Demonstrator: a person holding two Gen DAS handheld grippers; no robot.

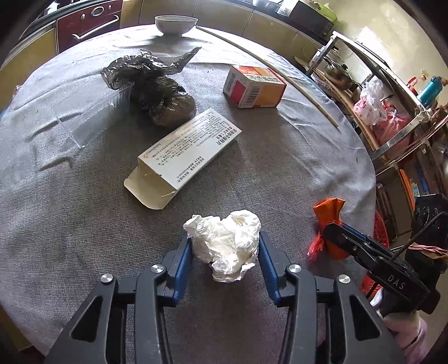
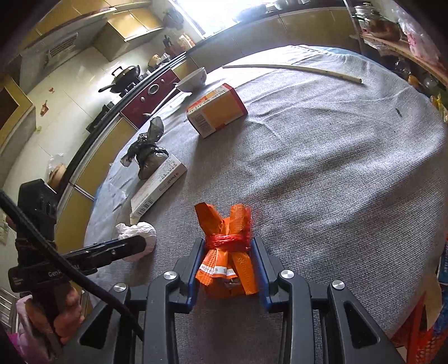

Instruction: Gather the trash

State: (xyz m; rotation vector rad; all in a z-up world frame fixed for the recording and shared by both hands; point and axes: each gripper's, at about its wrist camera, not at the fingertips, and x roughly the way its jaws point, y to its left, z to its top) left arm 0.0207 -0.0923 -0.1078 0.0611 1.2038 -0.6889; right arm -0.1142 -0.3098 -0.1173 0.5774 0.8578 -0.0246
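Note:
My left gripper (image 1: 225, 240) is shut on a crumpled white tissue (image 1: 224, 243), its blue pads pressing both sides at the near edge of the grey-clothed round table (image 1: 70, 224). My right gripper (image 2: 226, 249) is shut on an orange wrapper bundle (image 2: 226, 260) tied with red mesh. The bundle also shows in the left wrist view (image 1: 329, 224), and the tissue in the right wrist view (image 2: 140, 232). Other trash lies on the table: an opened white medicine box (image 1: 184, 154), an orange and white carton (image 1: 254, 86) and a dark plastic bag (image 1: 156, 86).
A clear plastic tray (image 1: 92, 114) lies by the dark bag. A white bowl (image 1: 176, 23) stands at the far edge, and a long pale stick (image 1: 268, 67) lies along the right rim. Metal shelves (image 1: 392, 92) with bags stand to the right.

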